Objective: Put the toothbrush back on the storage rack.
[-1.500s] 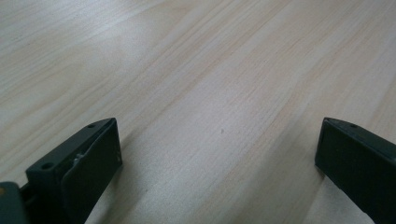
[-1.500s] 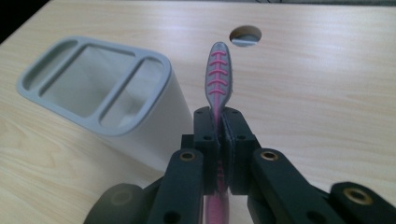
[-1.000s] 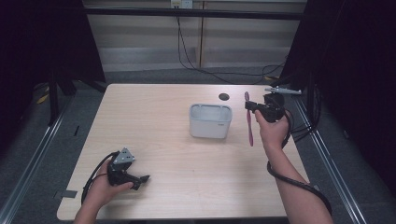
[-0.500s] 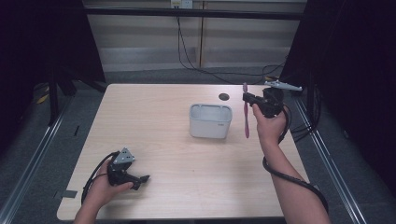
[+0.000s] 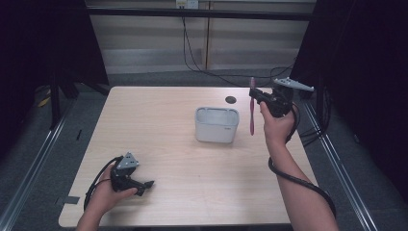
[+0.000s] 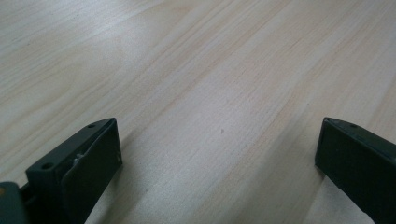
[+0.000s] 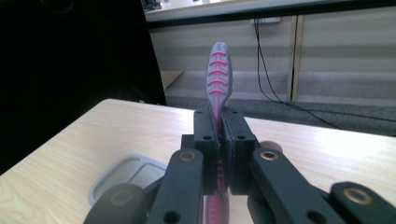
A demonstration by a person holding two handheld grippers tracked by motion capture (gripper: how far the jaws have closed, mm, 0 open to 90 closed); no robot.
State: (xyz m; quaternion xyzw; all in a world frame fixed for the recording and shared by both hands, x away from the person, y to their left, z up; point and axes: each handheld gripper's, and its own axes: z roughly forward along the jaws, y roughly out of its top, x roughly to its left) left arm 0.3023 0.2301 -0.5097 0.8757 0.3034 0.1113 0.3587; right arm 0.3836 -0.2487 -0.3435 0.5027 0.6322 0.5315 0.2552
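A slim pink toothbrush [image 5: 251,115] hangs upright above the table, just right of a white rectangular cup [image 5: 216,125]. My right gripper [image 5: 255,96] is shut on it near its upper part. In the right gripper view the jaws of that gripper [image 7: 218,126] clamp the toothbrush [image 7: 218,74], and its grey end with pink ribs sticks up past them. The cup's rim [image 7: 126,175] shows below on the left. At the table's near left corner lies my left gripper [image 5: 146,185], in a hand. In the left gripper view that gripper [image 6: 219,154] stands open over bare wood.
A small dark round spot [image 5: 231,100] marks the wooden table [image 5: 159,120] behind the cup. Cables run along the floor beyond the far edge. Metal rails flank the table on both sides.
The right hand has lifted the toothbrush a little and brought it slightly left, closer to the cup. The left hand and its gripper have stayed put.
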